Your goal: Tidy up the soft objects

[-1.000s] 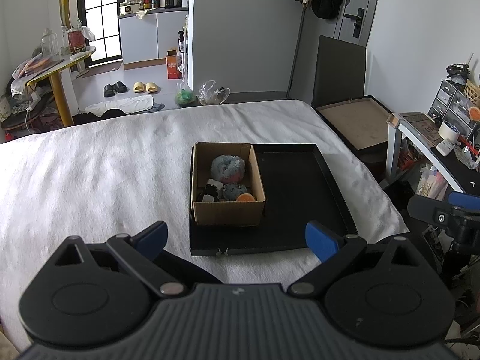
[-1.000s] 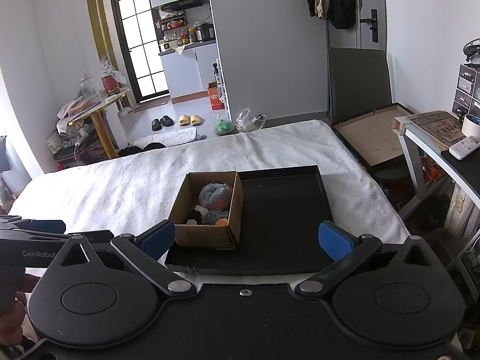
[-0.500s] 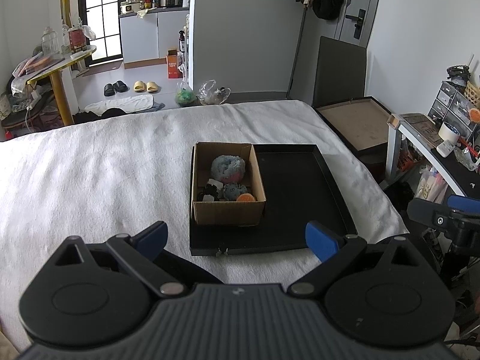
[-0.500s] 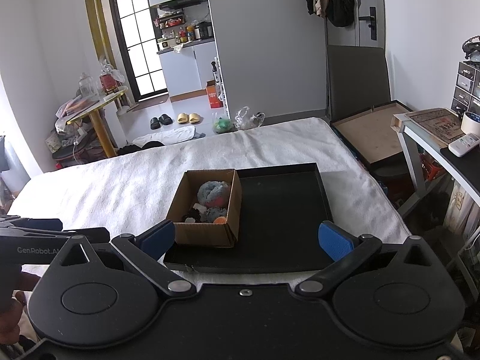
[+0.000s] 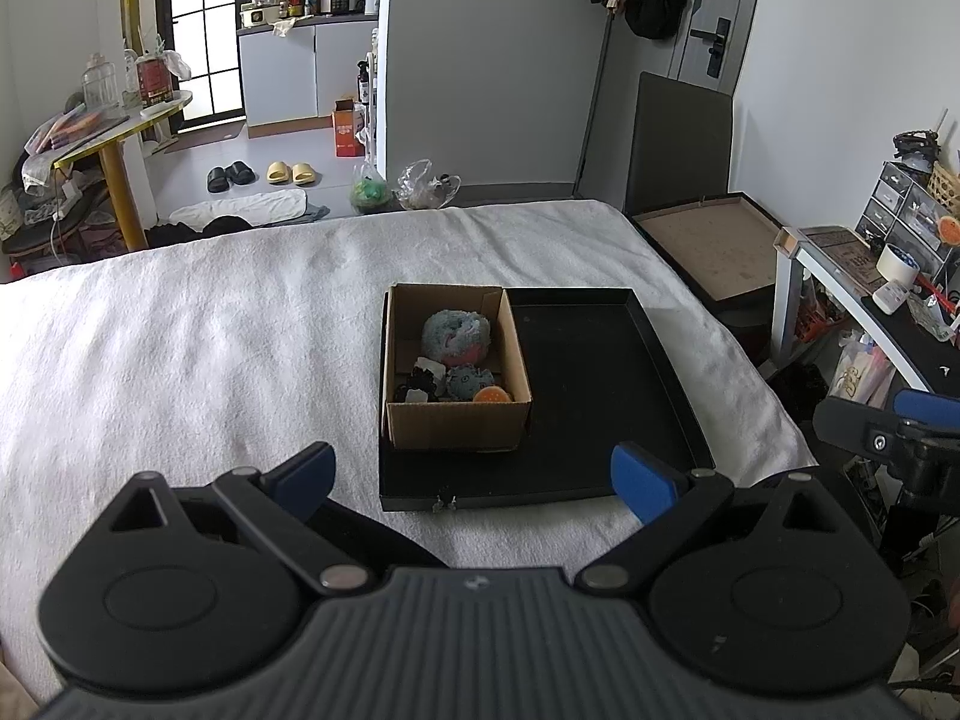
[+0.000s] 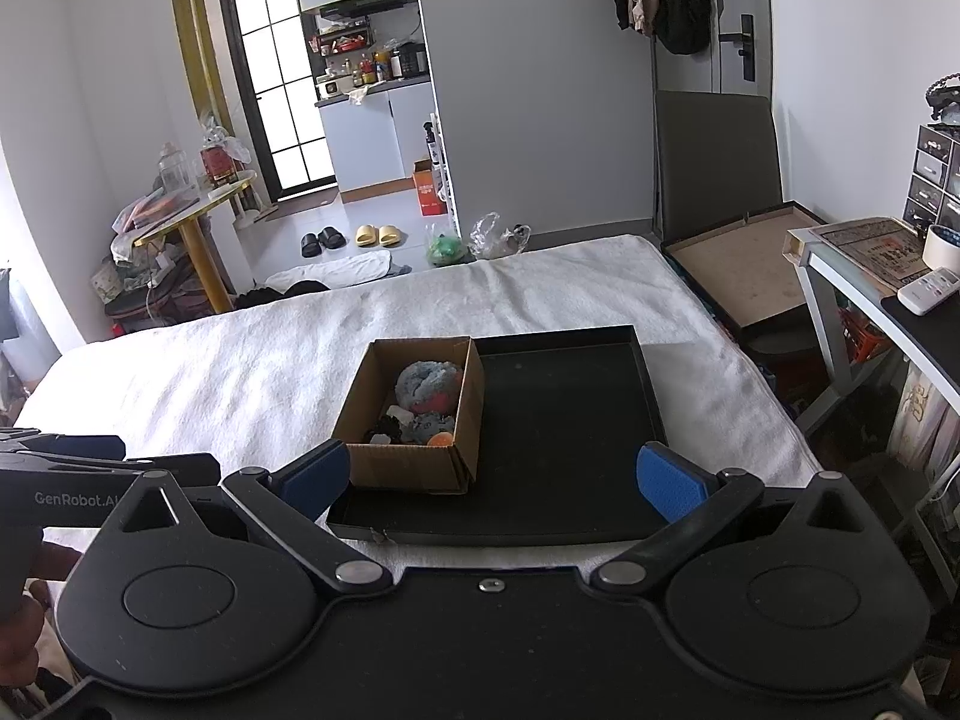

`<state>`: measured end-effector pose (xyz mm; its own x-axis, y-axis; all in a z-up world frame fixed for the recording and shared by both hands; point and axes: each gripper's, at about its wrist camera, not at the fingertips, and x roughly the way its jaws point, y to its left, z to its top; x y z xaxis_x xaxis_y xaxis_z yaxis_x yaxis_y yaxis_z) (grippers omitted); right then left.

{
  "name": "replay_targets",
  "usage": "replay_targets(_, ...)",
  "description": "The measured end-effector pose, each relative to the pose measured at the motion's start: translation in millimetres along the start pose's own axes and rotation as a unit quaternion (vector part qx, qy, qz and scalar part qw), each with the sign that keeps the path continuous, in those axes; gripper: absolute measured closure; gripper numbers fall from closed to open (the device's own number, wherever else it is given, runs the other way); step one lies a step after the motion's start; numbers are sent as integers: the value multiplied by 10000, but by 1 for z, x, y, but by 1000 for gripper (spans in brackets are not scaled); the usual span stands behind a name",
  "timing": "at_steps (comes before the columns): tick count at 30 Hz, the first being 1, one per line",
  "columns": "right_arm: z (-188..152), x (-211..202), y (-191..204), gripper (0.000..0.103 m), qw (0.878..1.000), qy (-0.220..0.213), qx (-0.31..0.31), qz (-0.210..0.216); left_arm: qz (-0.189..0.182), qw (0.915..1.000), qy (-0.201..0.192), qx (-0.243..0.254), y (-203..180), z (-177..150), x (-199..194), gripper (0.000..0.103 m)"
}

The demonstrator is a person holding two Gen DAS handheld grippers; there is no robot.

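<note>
A brown cardboard box (image 5: 456,426) (image 6: 414,465) stands in the left part of a shallow black tray (image 5: 594,390) (image 6: 570,420) on the white bed. Inside it lie a fluffy blue-and-pink ball (image 5: 457,333) (image 6: 431,384), a small grey-blue plush (image 5: 470,382), an orange piece (image 5: 492,396) (image 6: 443,439) and dark and white bits. My left gripper (image 5: 474,477) hangs open near the tray's front edge, holding nothing. My right gripper (image 6: 492,474) is open too, short of the tray, with the box just beyond its left finger.
The white bed cover (image 5: 180,348) spreads wide to the left of the tray. A desk with clutter (image 5: 888,288) stands at the right, and an open flat case (image 5: 714,252) lies beyond the bed's right corner. The other gripper's body (image 6: 66,480) shows at the right view's left edge.
Both grippers stay open and almost still. The right view has shifted a little, so the box and tray sit slightly higher in it.
</note>
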<state>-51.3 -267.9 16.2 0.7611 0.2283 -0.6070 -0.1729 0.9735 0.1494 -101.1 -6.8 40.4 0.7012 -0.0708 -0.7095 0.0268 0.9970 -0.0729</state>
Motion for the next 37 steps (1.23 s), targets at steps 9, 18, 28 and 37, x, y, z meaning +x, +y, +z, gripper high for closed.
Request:
replay_targets(9,0,0,0,0,10000,-3,-1,3,-2,10000,3,2,0,0,0,5)
replay_targets(18,0,0,0,0,10000,6,-5,5,-1,10000,1,2,0,0,0,5)
replay_targets(28,0,0,0,0,10000,-1,-17,11,17,10000,-30,5,-1,-1,-1,5)
replay_targets(37,-1,1,1,0,10000,26,-30,19,-48,10000,51,33,-1,-1,2,5)
